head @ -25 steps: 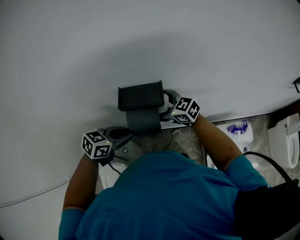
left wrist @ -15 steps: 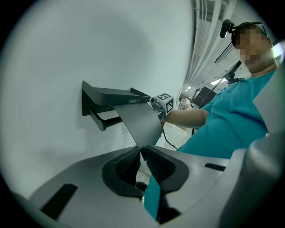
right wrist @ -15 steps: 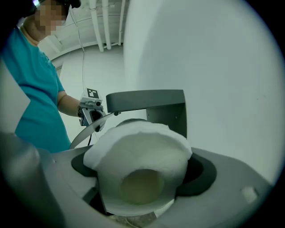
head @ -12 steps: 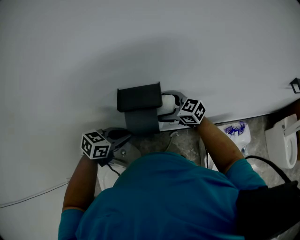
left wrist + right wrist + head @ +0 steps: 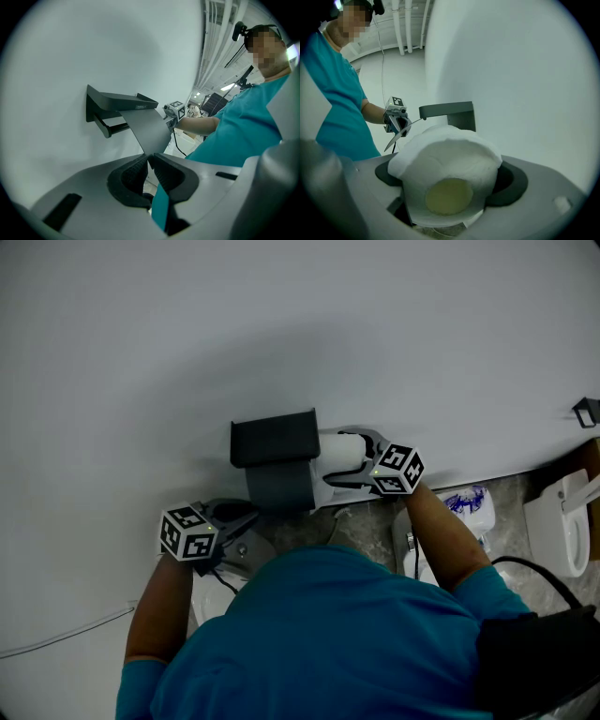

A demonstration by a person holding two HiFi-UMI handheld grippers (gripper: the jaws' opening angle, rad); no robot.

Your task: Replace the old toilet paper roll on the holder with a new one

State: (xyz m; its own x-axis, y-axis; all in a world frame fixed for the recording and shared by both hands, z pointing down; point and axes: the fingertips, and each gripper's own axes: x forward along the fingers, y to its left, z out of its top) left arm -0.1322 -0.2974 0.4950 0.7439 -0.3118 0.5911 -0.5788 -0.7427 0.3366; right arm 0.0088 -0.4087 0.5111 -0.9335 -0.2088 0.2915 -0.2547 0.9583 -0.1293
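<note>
Pulled right, off holder point(image 5: 272, 437): roll point(image 5: 450, 159), clamped by right gripper point(image 5: 349, 465). Left gripper point(image 5: 148, 161) pinching flap point(image 5: 147, 129) up. Fitting a fresh one probably remains.

**A toilet corner inside a larger hall**

A dark paper holder point(image 5: 272, 442) is fixed to a plain white wall point(image 5: 281, 324). A white toilet point(image 5: 560, 521) stands at the right on a stone-patterned floor point(image 5: 370, 526). Past the wall's edge, white pipes point(image 5: 405, 23) run along a bare white surface, more like a lab or workshop than a home
</note>
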